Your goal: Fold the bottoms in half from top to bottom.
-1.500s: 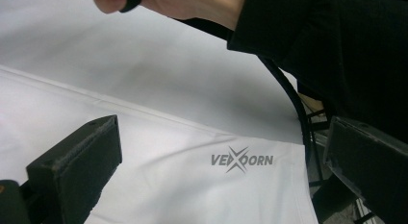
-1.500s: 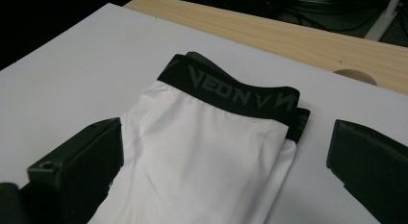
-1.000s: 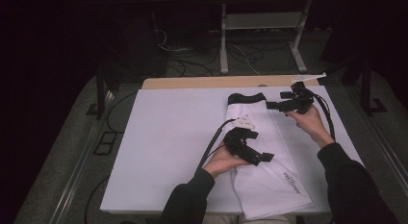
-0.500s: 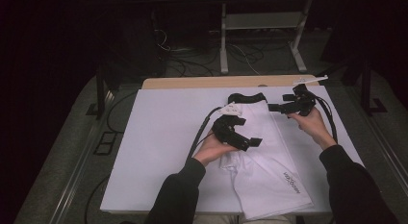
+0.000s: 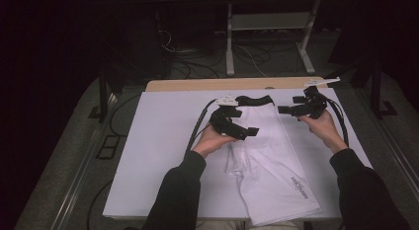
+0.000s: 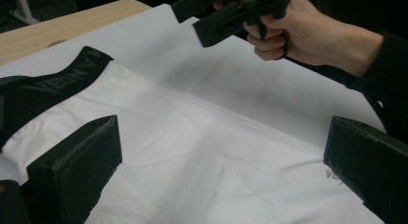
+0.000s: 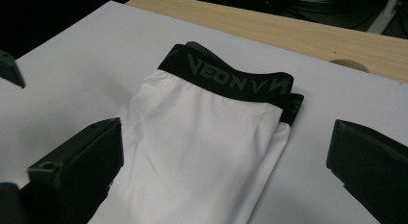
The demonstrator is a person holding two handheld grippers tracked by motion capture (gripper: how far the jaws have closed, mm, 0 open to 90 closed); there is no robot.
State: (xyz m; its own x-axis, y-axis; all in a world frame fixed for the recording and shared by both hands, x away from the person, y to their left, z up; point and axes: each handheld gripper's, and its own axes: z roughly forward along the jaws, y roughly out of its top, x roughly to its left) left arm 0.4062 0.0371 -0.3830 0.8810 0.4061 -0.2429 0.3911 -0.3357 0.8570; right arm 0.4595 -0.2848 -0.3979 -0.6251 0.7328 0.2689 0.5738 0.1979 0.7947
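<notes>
I hold the left gripper (image 5: 236,124) over the middle of the desk (image 5: 163,141), above the upper part of the white shorts (image 5: 269,166). In the left gripper view its jaws stand wide apart with nothing between them, the white cloth lying below.

The shorts lie folded lengthwise on the white sheet that covers the desk. Their black waistband (image 7: 231,82), printed with grey letters, points toward the far edge, and the leg end reaches the near edge, right of centre. A small logo (image 5: 299,186) sits near that leg end.

My right gripper (image 5: 296,109) is raised near the far right corner of the desk, just right of the waistband. In the right gripper view its jaws are spread wide too, empty, looking down on the waistband.
</notes>
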